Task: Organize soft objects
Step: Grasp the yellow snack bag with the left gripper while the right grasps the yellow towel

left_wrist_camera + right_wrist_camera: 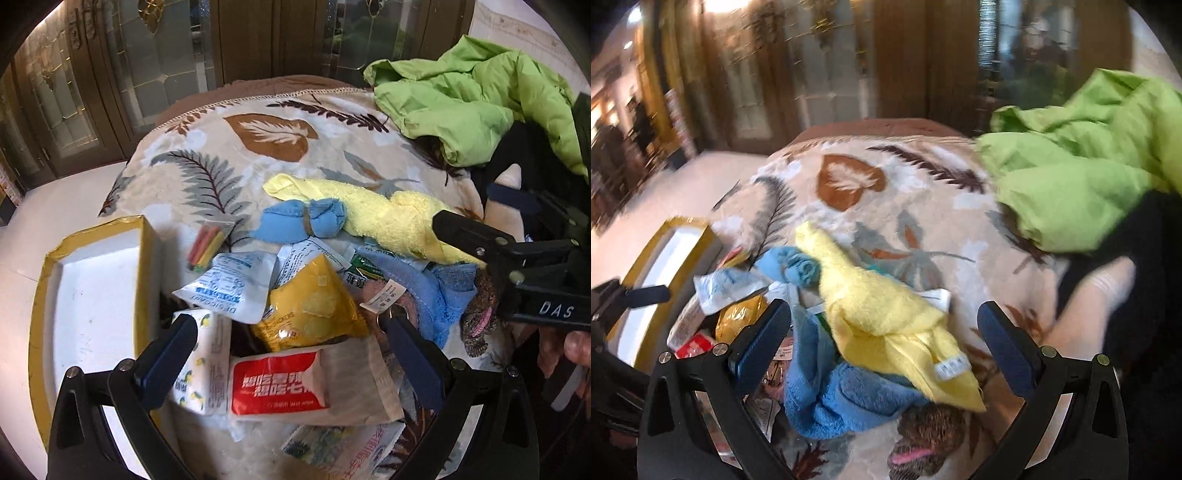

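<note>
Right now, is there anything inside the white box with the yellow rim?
No, the white box shows only its bare white floor in the left wrist view; the packets lie beside it on the blanket.

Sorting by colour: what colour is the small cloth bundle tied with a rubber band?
Light blue; the tied cloth bundle shows best in the left wrist view.

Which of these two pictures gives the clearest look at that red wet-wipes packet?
The left wrist view: the red wet-wipes packet lies close and sharp between the open left tool, its white lettering visible. In the blurred right wrist view only a red corner shows, low left, beside the yellow snack bag.
</note>
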The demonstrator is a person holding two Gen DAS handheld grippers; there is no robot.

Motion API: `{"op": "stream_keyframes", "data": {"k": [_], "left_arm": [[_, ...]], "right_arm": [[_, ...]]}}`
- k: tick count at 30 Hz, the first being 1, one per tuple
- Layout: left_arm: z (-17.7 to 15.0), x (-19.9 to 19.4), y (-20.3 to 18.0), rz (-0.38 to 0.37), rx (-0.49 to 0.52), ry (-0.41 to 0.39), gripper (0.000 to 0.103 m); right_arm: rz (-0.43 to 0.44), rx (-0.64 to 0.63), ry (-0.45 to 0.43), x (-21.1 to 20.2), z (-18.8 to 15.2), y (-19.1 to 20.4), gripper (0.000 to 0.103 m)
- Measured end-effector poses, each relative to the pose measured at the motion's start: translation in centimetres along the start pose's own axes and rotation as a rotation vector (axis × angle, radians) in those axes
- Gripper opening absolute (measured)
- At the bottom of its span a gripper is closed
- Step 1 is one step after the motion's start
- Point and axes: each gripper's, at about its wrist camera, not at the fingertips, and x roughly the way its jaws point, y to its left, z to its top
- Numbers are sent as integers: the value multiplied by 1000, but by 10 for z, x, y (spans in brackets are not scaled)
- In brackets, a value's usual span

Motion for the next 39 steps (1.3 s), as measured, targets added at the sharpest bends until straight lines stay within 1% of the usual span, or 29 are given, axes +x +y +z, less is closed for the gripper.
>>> {"op": "stream_keyframes", "data": {"k": [4,7,11,17,20,22,23,24,25,26,28,29,31,32,33,34,36,38,39], "left_arm": [[3,16,-1,2,-5,36,102],[4,24,-1,0,-15,50,102],[7,30,-3,23,-4,52,102],[12,38,2,24,-20,75,102],[13,44,4,33,-23,93,101],[13,44,5,27,-29,90,97],[14,45,5,28,-30,96,89],[15,46,4,18,-29,105,82],[16,47,2,6,-23,113,77],[17,47,1,-1,-17,117,71],[17,43,-3,0,-2,113,63],[17,42,-3,-6,-1,110,57],[17,37,-2,-39,4,107,45],[18,36,-1,-52,2,104,23],[19,35,2,-66,-4,108,10],[20,35,6,-80,-18,113,9],[21,37,18,-123,-59,130,4],[20,38,23,-133,-78,140,2],[20,36,22,-121,-64,137,2]], "right_arm": [[-11,-107,6,11,4,7,102],[0,-152,38,23,7,8,102],[-7,-187,68,39,10,8,102],[-27,-231,100,60,15,10,102],[-13,-243,139,72,15,12,102],[5,-240,169,79,15,12,84],[24,-231,184,81,14,12,62],[64,-204,205,84,12,10,58],[67,-182,210,85,11,9,58],[68,-168,209,85,10,8,56],[70,-165,204,82,9,10,53],[71,-161,203,80,8,10,53],[83,-139,196,75,7,8,51],[91,-121,195,73,7,6,50],[105,-92,196,71,6,2,50],[123,-60,196,69,5,-2,50],[137,-18,199,65,3,-7,50],[141,-9,198,63,1,-7,50],[144,-2,194,60,0,-8,50]]}}
